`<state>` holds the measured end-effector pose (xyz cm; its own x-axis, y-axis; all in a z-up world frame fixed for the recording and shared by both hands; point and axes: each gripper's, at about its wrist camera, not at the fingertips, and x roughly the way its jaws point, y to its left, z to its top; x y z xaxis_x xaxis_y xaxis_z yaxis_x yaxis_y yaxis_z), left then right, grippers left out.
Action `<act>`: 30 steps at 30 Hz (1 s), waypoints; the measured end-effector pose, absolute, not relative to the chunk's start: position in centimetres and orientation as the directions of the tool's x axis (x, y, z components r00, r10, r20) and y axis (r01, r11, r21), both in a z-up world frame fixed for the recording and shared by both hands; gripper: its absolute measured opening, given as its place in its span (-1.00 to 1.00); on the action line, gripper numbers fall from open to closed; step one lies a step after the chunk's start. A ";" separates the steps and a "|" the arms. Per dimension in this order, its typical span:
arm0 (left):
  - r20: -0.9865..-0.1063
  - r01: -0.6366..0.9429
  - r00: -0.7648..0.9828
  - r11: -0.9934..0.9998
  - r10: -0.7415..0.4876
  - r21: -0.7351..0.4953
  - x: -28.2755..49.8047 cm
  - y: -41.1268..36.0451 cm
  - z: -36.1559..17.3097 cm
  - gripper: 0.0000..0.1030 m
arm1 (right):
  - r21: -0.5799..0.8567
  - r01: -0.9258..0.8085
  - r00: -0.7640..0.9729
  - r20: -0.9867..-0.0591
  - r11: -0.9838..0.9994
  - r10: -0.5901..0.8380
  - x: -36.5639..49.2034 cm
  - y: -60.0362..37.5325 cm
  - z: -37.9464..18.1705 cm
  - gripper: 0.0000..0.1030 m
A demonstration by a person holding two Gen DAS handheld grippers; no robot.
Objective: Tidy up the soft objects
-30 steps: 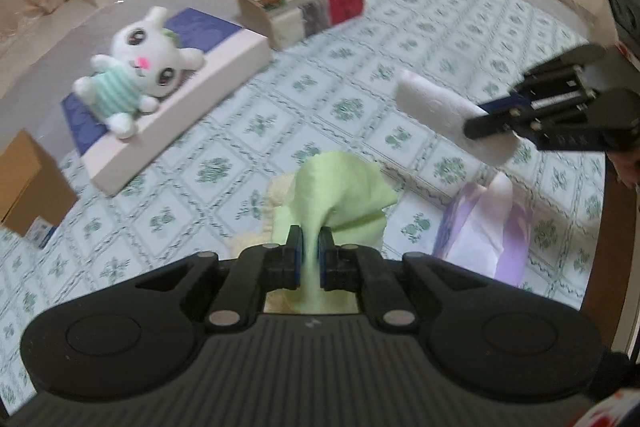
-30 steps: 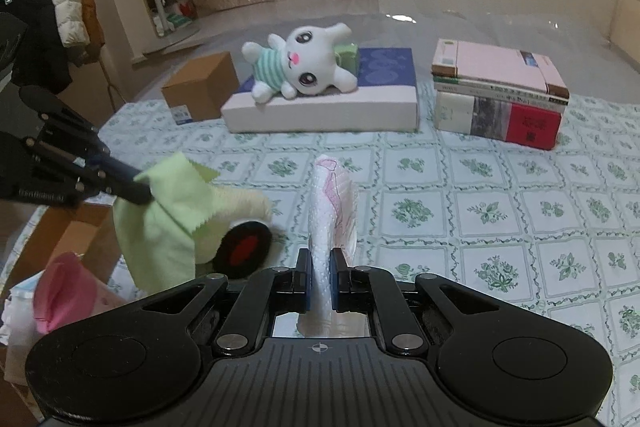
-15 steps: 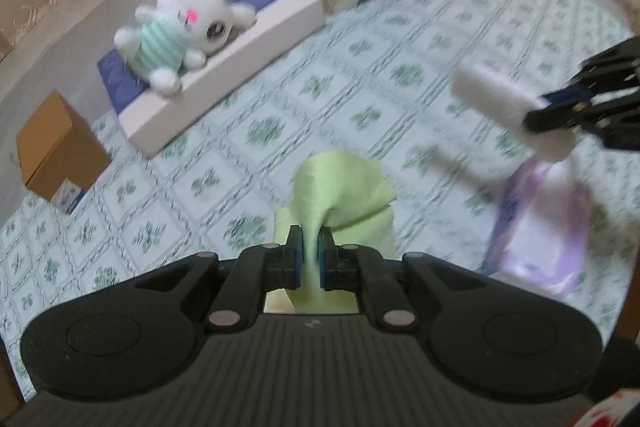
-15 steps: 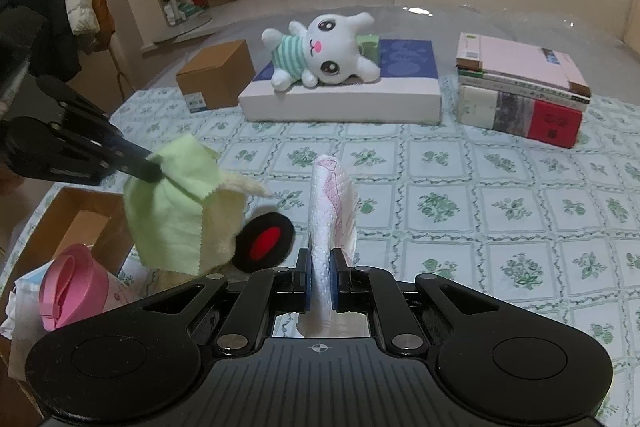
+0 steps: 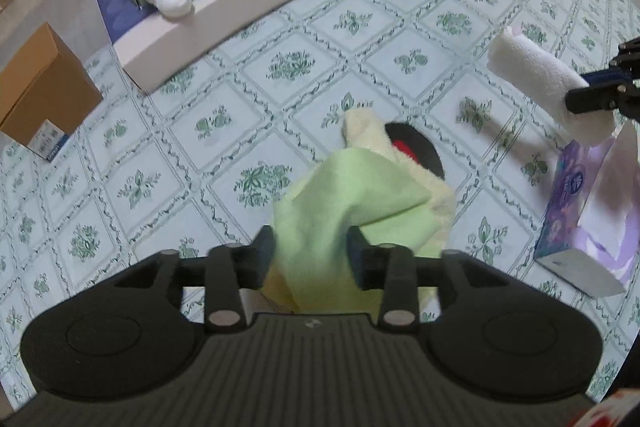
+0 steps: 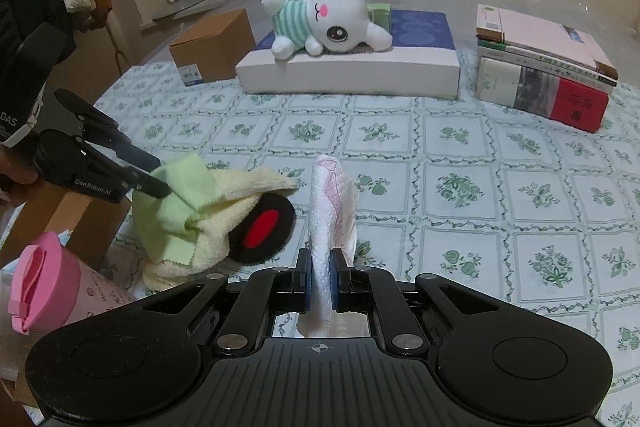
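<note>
Left hand-held gripper (image 5: 311, 254): jaws opening, green cloth (image 5: 352, 203) between them, apparently resting on the yellow towel (image 6: 224, 203) below. Right hand-held gripper (image 6: 319, 279) clamps a white cloth (image 6: 334, 203).

Near edge of the light green cloth (image 5: 344, 211) hidden behind the black gripper body, red-and-black round plush part (image 6: 262, 227) partly buried under the pale yellow fleece (image 6: 236, 195), purple tissue packet (image 5: 576, 203) blurred, book spines (image 6: 544, 95) illegible, brown cardboard box (image 5: 40, 95) cut by the frame's edge.
</note>
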<state>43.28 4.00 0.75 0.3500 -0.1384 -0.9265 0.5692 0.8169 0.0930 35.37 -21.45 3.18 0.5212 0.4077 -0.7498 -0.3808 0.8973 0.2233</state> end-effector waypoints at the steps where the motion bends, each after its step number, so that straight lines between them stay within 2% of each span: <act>1: -0.931 0.572 0.340 0.815 -0.130 0.095 43.2 4.1 0.5 -0.07 | 0.222 -0.382 0.520 -0.751 0.897 0.407 35.4 -21.4 3.2 -0.83; 2: -0.935 0.578 0.331 0.811 -0.126 0.095 43.2 4.1 0.4 -0.07 | 0.221 -0.383 0.519 -0.752 0.897 0.407 35.4 -21.3 3.1 -0.83; 5: -0.944 0.589 0.298 0.806 -0.143 0.064 42.9 4.4 0.6 -0.24 | 0.217 -0.385 0.521 -0.751 0.897 0.405 35.5 -21.1 3.3 -0.83; 7: -0.945 0.602 0.291 0.796 -0.148 0.060 42.4 4.5 1.1 -0.45 | 0.213 -0.385 0.523 -0.751 0.898 0.403 35.4 -21.0 3.4 -0.83; 9: -0.943 0.611 0.298 0.788 -0.149 0.068 41.9 4.4 1.6 -0.90 | 0.212 -0.385 0.526 -0.750 0.898 0.402 35.3 -20.9 3.6 -0.83; 10: -0.939 0.610 0.307 0.789 -0.156 0.069 41.8 4.5 1.9 -0.94 | 0.211 -0.385 0.528 -0.748 0.898 0.402 35.3 -20.8 3.7 -0.83; 21: -0.867 0.547 0.440 0.836 -0.236 0.050 41.0 5.7 8.1 -0.99 | 0.193 -0.394 0.571 -0.715 0.898 0.404 33.9 -20.3 7.1 -0.83; 30: -0.801 0.496 0.552 0.864 -0.233 0.090 37.2 5.9 13.9 -0.99 | 0.207 -0.409 0.609 -0.664 0.889 0.434 30.6 -19.3 11.2 -0.83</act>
